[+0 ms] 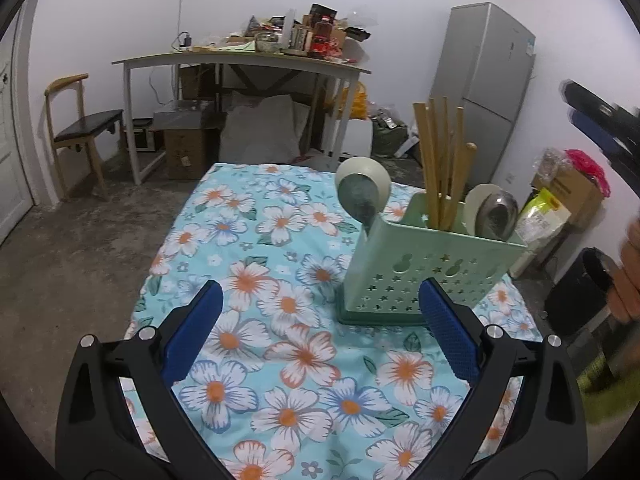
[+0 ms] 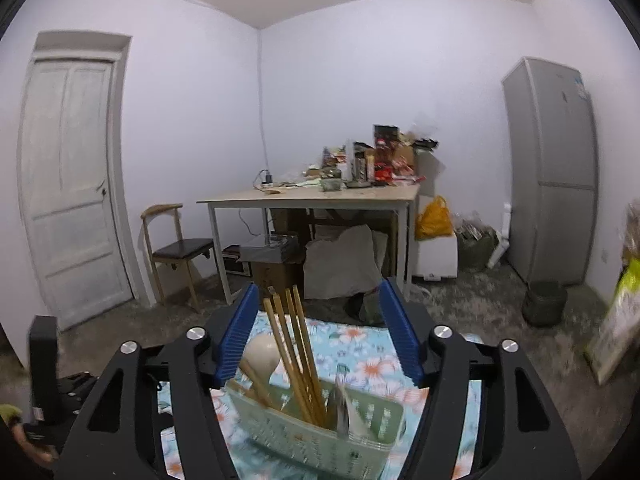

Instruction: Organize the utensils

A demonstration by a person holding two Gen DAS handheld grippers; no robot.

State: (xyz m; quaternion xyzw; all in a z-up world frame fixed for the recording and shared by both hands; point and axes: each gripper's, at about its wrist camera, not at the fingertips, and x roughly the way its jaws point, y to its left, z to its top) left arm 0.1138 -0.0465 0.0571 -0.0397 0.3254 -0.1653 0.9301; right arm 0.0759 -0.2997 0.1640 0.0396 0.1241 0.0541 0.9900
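A pale green perforated utensil holder (image 1: 432, 272) stands on the flowered tablecloth (image 1: 256, 272), right of centre in the left wrist view. Several wooden chopsticks (image 1: 438, 160) stand upright in it. A white-and-metal spoon (image 1: 362, 192) leans at its left end and another spoon (image 1: 494, 210) at its right. My left gripper (image 1: 320, 288) is open and empty, low over the cloth just before the holder. In the right wrist view my right gripper (image 2: 319, 290) is open above the holder (image 2: 320, 436). The chopsticks (image 2: 296, 352) rise between its fingers, and no pad touches them.
A cluttered desk (image 1: 248, 60), a wooden chair (image 1: 84, 128) and a grey fridge (image 1: 488, 80) stand beyond the table. A black bin (image 1: 580, 288) and bags sit to the right, and a hand (image 1: 628, 276) shows at that edge. A white door (image 2: 72, 184) is on the left.
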